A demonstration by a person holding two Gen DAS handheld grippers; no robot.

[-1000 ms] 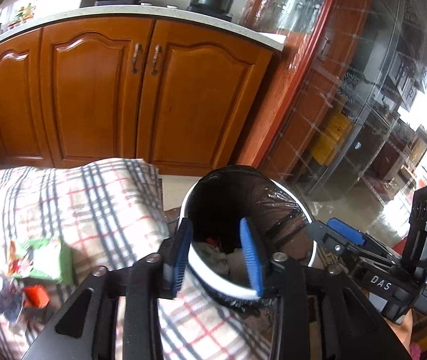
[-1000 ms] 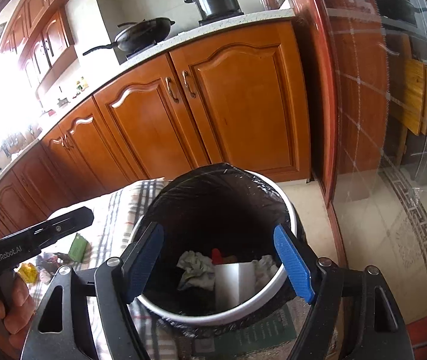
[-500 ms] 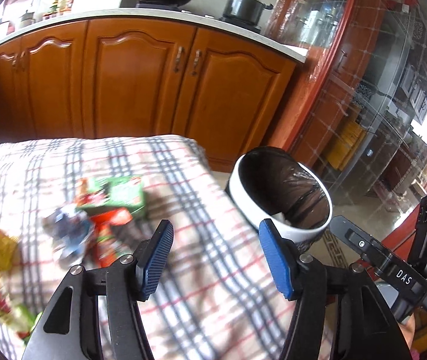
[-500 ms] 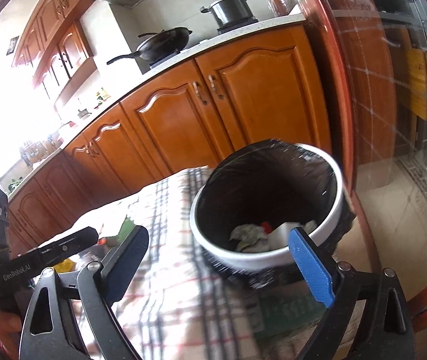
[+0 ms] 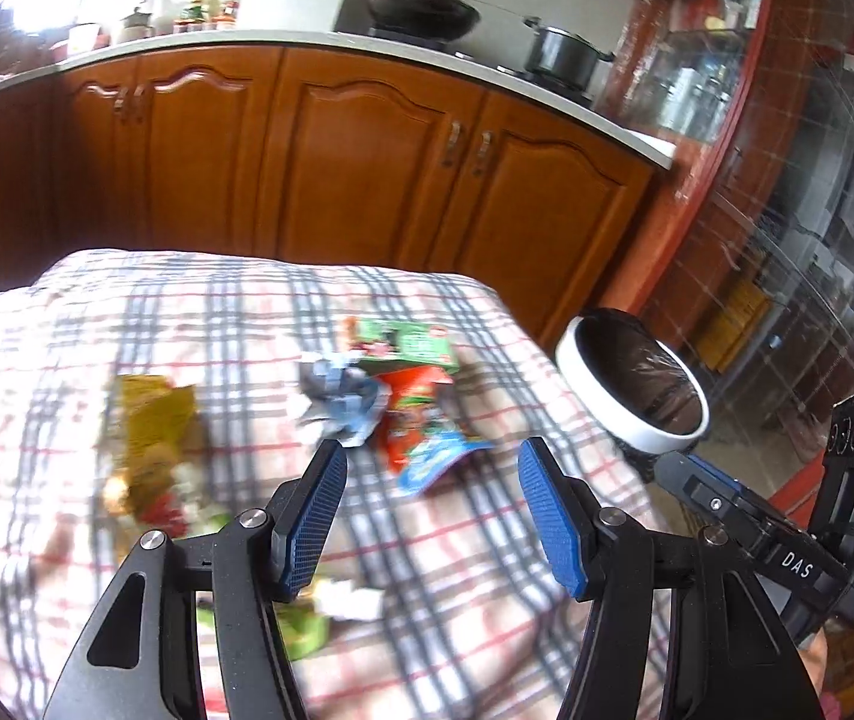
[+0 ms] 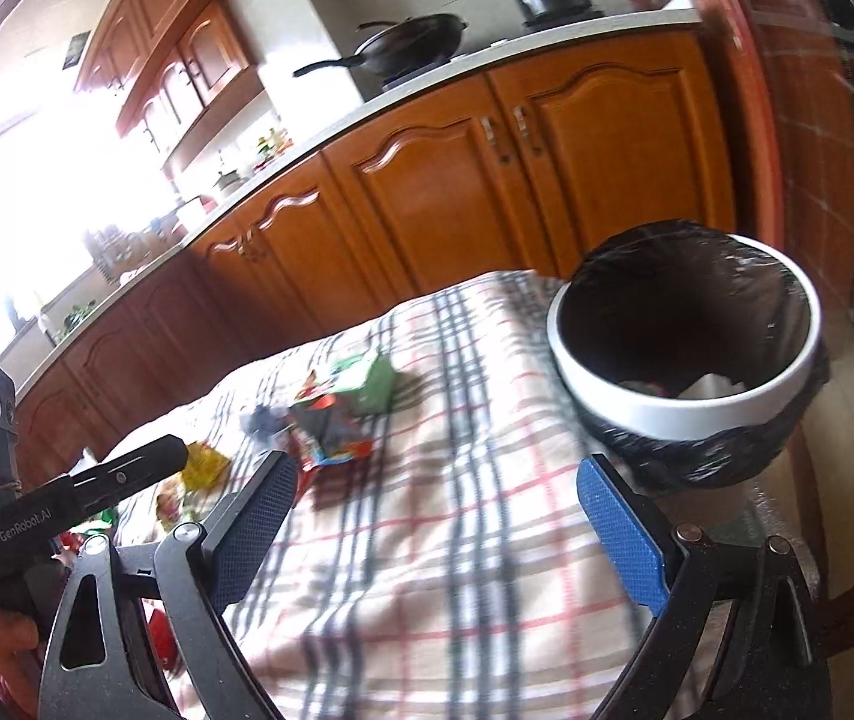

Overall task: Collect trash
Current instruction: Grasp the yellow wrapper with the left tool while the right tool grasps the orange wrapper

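Trash lies on a plaid tablecloth [image 5: 126,312]: a green carton [image 5: 408,348], a red and blue wrapper [image 5: 420,438], a crumpled grey-blue wrapper [image 5: 336,402], a yellow wrapper [image 5: 150,420] and more scraps at the near edge. My left gripper [image 5: 433,516] is open and empty, hovering just short of the red and blue wrapper. The white bin [image 5: 637,396] with a black liner stands off the table's right end. In the right wrist view my right gripper [image 6: 439,534] is open and empty above the cloth, with the bin [image 6: 691,402] to its upper right holding some trash. The green carton [image 6: 366,384] lies ahead of it.
Wooden kitchen cabinets [image 5: 366,180] run behind the table, with a wok [image 5: 420,12] and a pot [image 5: 565,54] on the counter. A glass partition [image 5: 787,210] stands to the right of the bin. The left gripper's body [image 6: 66,510] shows at the left of the right wrist view.
Both grippers have swung left, away from the bin and over the table. The left gripper has opened wider and now faces the pile of wrappers. The right gripper has pulled back from above the bin.
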